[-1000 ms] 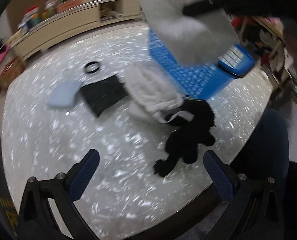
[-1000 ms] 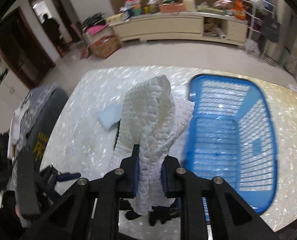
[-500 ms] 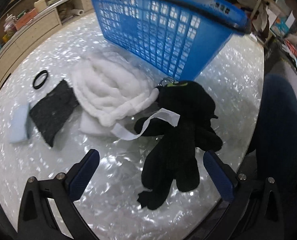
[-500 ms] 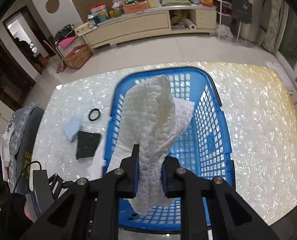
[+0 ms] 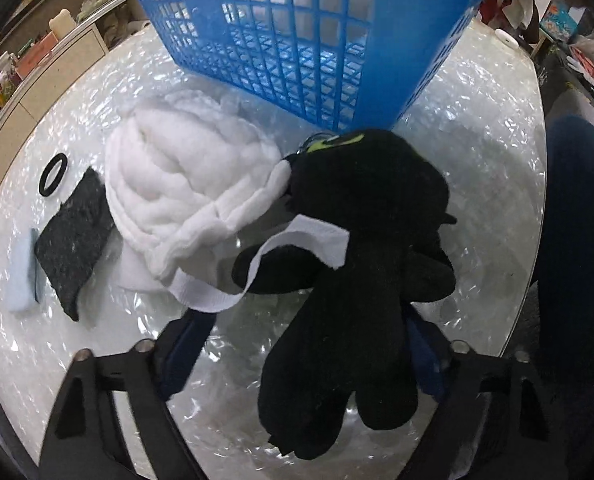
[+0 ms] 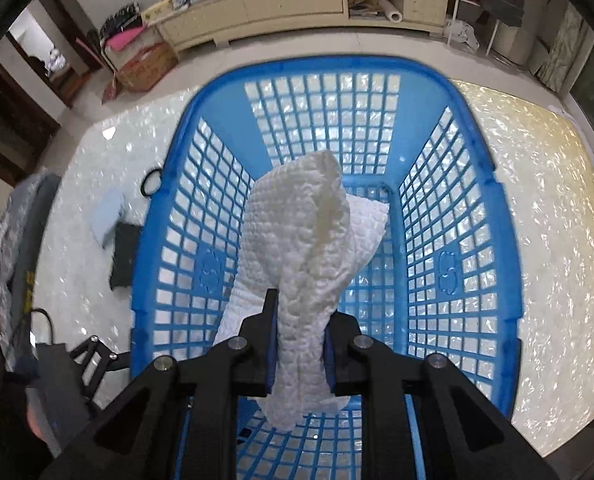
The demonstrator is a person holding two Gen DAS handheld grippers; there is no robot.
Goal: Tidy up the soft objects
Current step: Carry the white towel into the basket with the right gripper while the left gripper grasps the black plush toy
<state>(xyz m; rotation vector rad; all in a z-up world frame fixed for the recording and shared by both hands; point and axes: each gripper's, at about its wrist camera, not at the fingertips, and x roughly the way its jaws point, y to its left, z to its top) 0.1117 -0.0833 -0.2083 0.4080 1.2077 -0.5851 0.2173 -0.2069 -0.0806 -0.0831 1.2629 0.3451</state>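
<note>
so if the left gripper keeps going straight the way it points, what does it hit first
Most likely the black plush toy: its legs already lie between the open fingers of the left gripper. Beyond it stands the wall of the blue basket. Depth is hard to judge through the fisheye.

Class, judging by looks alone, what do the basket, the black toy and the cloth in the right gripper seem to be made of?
Basket: likely moulded plastic, smooth blue lattice walls.
Black plush toy: likely synthetic plush, matte and fuzzy.
White cloth: quilted fabric, pebbled surface, drooping softly from the right gripper.
</note>
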